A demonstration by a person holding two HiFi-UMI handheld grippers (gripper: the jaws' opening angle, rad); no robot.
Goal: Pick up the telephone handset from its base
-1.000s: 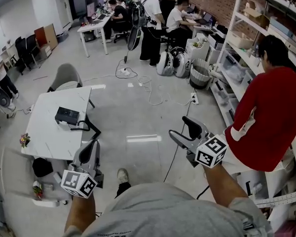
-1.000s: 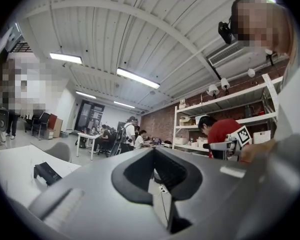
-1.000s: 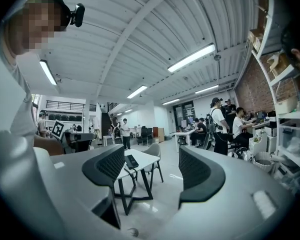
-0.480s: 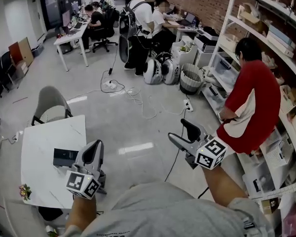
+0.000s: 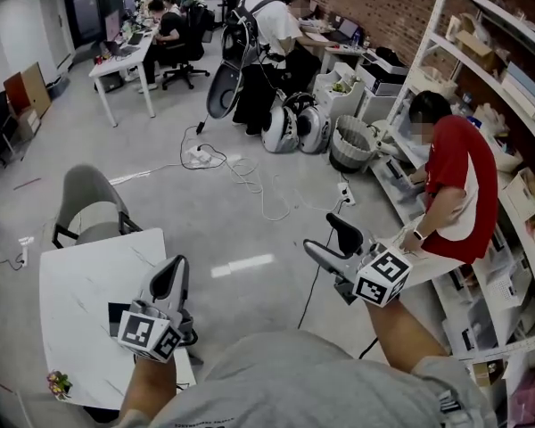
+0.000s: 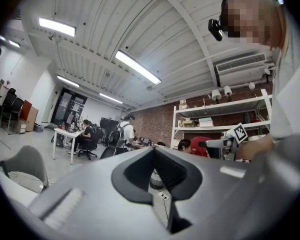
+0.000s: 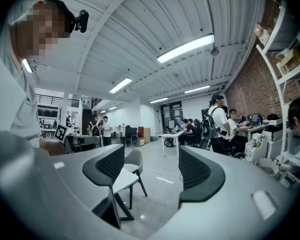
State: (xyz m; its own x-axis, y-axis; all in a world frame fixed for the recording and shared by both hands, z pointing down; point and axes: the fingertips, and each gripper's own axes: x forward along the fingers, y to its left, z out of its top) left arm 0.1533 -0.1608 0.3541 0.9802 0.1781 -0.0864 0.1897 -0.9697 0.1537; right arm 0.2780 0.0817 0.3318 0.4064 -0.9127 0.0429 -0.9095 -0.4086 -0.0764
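**Head view.** My left gripper (image 5: 171, 273) hangs over the near part of a white table (image 5: 80, 283). Its jaws are drawn together into one narrow wedge, with nothing between them. The telephone (image 5: 116, 313) is a dark block on that table, just left of the gripper's marker cube and partly covered by it. I cannot tell the handset from the base here. My right gripper (image 5: 328, 237) is well off to the right, above the glossy grey floor (image 5: 250, 212), with its jaws spread wide and empty.

A grey chair (image 5: 85, 199) stands at the table's far side, and a small bunch of flowers (image 5: 58, 383) sits by its near left corner. Cables and a power strip (image 5: 201, 156) trail across the floor. To the right a person in a red shirt (image 5: 455, 185) bends at white shelving (image 5: 517, 105). A ribbed basket (image 5: 348, 145) stands near the shelving. Further back a person with a backpack (image 5: 267, 25) stands before a brick wall (image 5: 374, 3).

**Left gripper view.** The camera tilts up at a ribbed white ceiling with strip lights (image 6: 137, 67) and an air-conditioning unit (image 6: 240, 62). The two dark pads meet at their tips, leaving only a slit behind them, and they hold nothing. The telephone is out of this view.

**Right gripper view.** The ribbed pads stand far apart. The gap between them shows only the chair, a corner of the white table and open floor beyond.
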